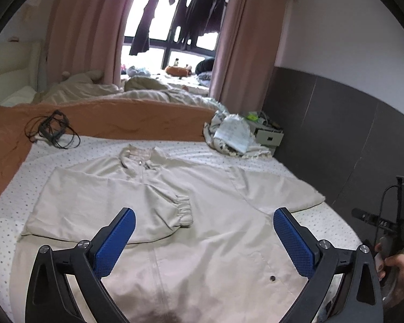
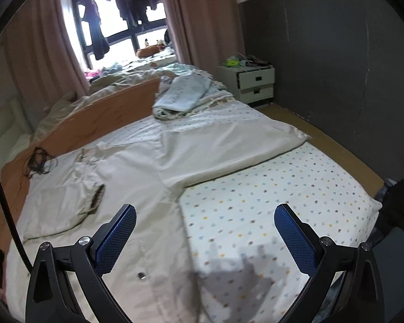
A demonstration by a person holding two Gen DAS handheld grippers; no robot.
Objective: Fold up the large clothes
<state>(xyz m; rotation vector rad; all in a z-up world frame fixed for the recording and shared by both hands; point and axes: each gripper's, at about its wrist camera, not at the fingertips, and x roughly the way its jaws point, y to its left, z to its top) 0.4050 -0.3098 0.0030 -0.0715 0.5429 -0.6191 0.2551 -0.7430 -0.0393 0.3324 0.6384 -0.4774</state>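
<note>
A tangle of black cable [image 1: 51, 129] lies on the bed [image 1: 67, 150] far beyond and left of the left gripper [image 1: 203, 222], close to the orange bed rail [image 1: 121, 115]. The left gripper's blue fingers [image 1: 115, 242] are spread wide with nothing between them, hovering above the beige jacket [image 1: 202, 188], which lies flat on the dotted sheet, collar away from the fingers. One sleeve is folded across the chest, and its elastic cuff [image 1: 184, 210] lies just ahead, between the fingers. The jacket's hem is cut off behind the finger mounts at the bottom edge. The other sleeve [image 1: 282, 185] stretches out flat to the right, ending near the bed's edge.

At the far right of this view, a hand [image 1: 398, 266] grips the handle of the other tool, partly cropped.

In the right wrist view, the right gripper [image 2: 204, 222] also has its fingers [image 2: 296, 239] spread apart and empty, above the jacket's side edge. Bare dotted sheet lies ahead to the right, ending at the mattress corner. A crumpled pale blanket [image 2: 180, 97] sits well beyond, and a white nightstand [image 2: 256, 83] stands past it. The picture is motion-blurred, so the jacket's collar is hard to make out.
</note>
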